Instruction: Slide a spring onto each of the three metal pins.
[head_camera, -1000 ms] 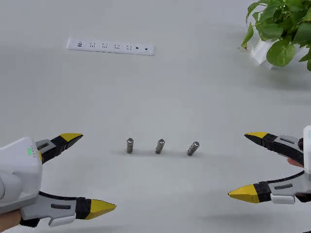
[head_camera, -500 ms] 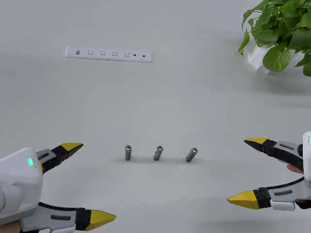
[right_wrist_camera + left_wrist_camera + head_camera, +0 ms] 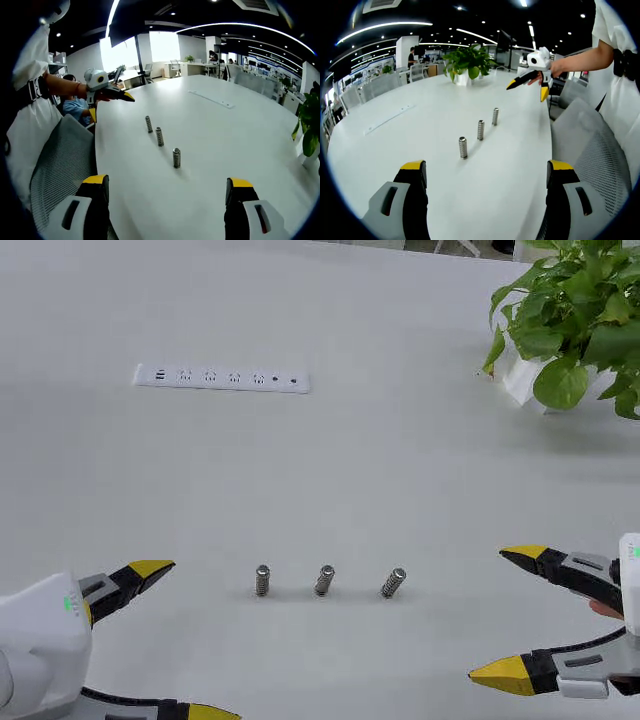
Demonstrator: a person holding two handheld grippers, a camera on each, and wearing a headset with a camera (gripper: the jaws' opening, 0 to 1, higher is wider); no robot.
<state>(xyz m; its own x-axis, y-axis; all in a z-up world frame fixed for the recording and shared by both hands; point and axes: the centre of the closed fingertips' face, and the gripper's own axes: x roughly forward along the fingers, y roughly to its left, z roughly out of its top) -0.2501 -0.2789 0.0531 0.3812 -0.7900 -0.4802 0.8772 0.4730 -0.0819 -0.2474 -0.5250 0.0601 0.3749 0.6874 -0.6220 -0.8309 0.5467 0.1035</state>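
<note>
Three short metal pins stand in a row on the white table, each wrapped by a spring: left pin [image 3: 262,580], middle pin [image 3: 324,580], right pin [image 3: 393,583]. In the left gripper view they run away from me: nearest pin [image 3: 463,147], then the middle pin [image 3: 480,129] and the far pin [image 3: 495,116]. The right gripper view has them at near pin [image 3: 176,157], middle pin [image 3: 159,136] and far pin [image 3: 148,124]. My left gripper [image 3: 170,640] is open at the lower left, empty. My right gripper [image 3: 512,613] is open at the lower right, empty.
A white power strip [image 3: 221,378] lies at the back left of the table. A potted green plant [image 3: 565,315] stands at the back right. A grey mesh chair [image 3: 57,165] sits by the table edge.
The head camera has tilted, so pins, strip and plant sit lower in the picture. Both grippers stay open at the sides, a little lower in view.
</note>
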